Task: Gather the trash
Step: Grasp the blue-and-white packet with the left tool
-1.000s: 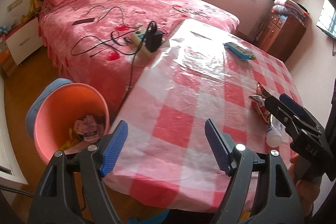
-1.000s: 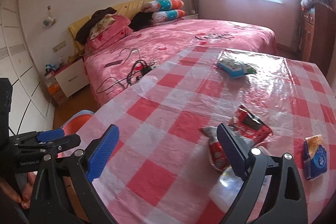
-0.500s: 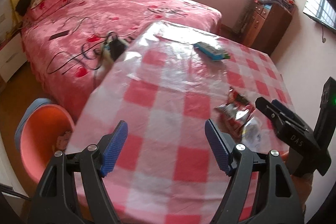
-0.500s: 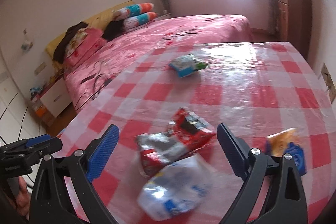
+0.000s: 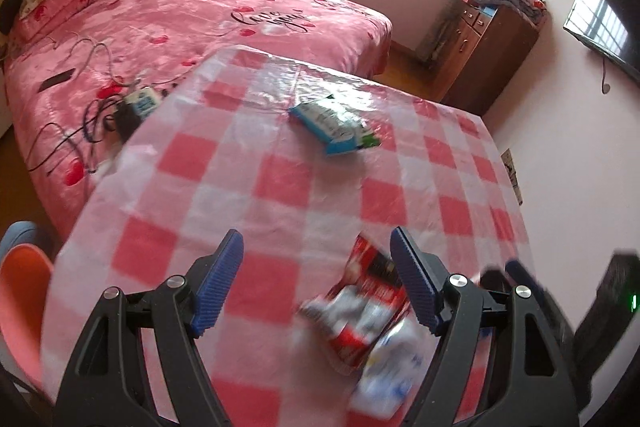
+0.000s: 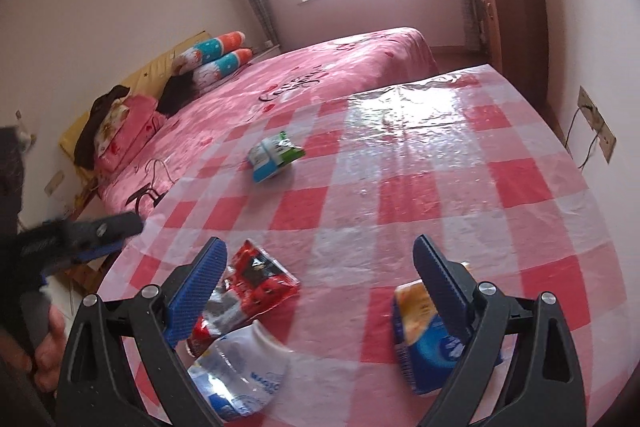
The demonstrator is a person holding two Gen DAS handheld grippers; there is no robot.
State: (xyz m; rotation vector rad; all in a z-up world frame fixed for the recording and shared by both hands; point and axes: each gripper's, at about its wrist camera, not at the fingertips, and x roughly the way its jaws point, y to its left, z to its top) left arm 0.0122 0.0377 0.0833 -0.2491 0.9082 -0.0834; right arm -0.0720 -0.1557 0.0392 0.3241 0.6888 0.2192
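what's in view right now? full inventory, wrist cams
red snack wrapper: 1, red and silver, near table edge
crushed plastic bottle: 1, clear, blue label, beside that wrapper
blue-yellow packet: 1, near right gripper's finger
blue-white packet: 1, green end, far side of table
checked tablecloth: 1, red-white
bin: 1, orange, floor at table's left
bed: 1, pink, cables on it
cabinet: 1, brown, folded blankets on top
left gripper: open, empty
right gripper: open, empty

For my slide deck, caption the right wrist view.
Open right gripper above red wrapper, crushed bottle and blue packet on checked table.
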